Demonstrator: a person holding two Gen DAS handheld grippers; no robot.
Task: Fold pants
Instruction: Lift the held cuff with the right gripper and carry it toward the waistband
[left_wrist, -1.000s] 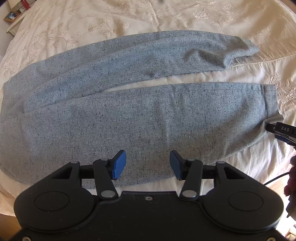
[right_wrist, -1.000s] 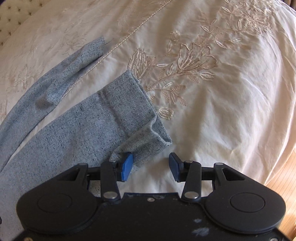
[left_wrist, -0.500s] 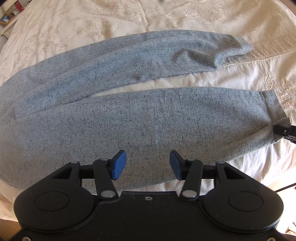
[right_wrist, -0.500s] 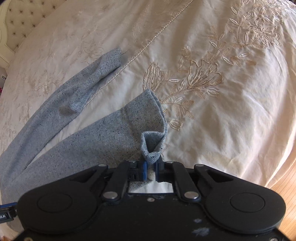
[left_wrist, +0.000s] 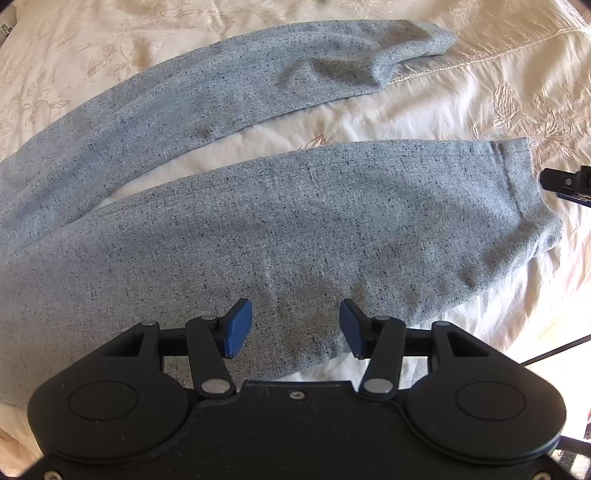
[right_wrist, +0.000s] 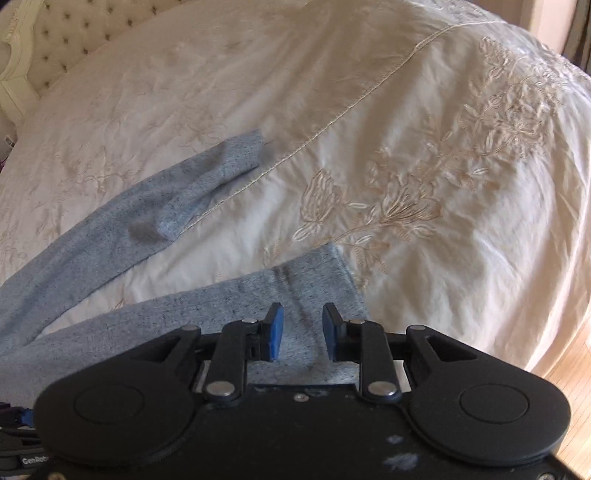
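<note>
Grey speckled pants (left_wrist: 295, 229) lie flat on cream embroidered bedspread (right_wrist: 424, 129), legs splayed apart w/ a strip of bedspread showing between them. Near leg runs across left wrist view, hem (left_wrist: 517, 184) at right; far leg (left_wrist: 221, 92) angles up-right, its end rumpled beside a stitched seam line (right_wrist: 332, 118) in the cover. L gripper (left_wrist: 295, 326) hovers over lower edge of near leg, blue pads (left_wrist: 236, 328) spread wide, nothing between them. R gripper (right_wrist: 303, 330) sits over near-leg hem, pads parted w/ a moderate gap, cloth visible below but not pinched; can't tell if tips touch fabric. R gripper's tip also pokes in at right edge of left view, just beside the hem. Tufted headboard (right_wrist: 48, 44) top left, wood floor (right_wrist: 569, 387) bottom right.
</note>
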